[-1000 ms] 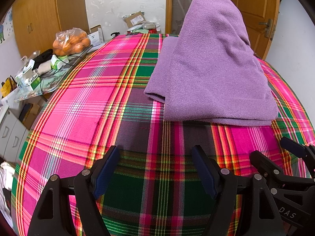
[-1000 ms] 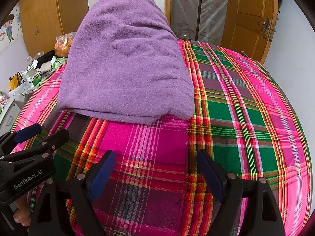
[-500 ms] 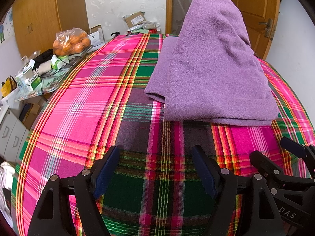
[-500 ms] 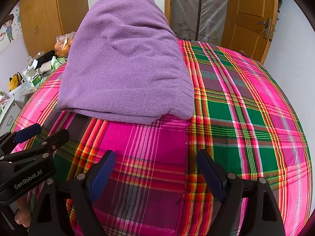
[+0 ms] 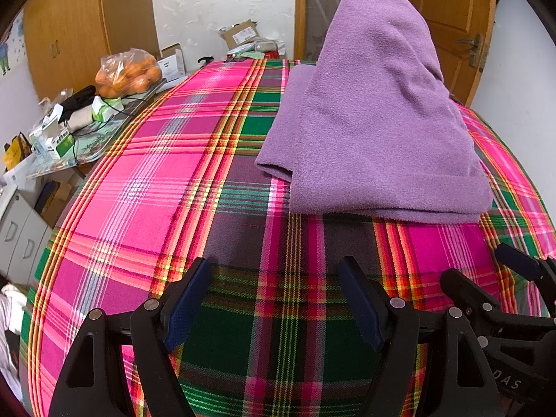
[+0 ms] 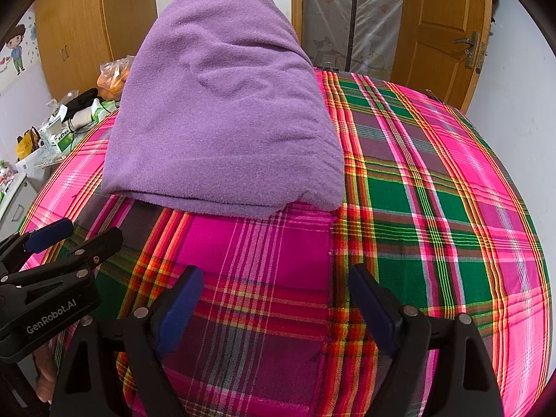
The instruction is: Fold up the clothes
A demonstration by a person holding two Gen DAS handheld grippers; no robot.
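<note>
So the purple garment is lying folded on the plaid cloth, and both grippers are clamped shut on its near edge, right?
Not quite. The purple garment does lie folded on the plaid cloth, but both wrist views show the left gripper and right gripper open and empty, short of its near edge.

Each gripper, left (image 5: 274, 299) and right (image 6: 276, 304), is built with 2 black fingers, navy pads and silver screws; "GenRobot.AI" is printed in white.

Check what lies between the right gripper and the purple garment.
Only bare plaid cloth separates the open right gripper from the purple garment, as the right wrist view shows.
</note>
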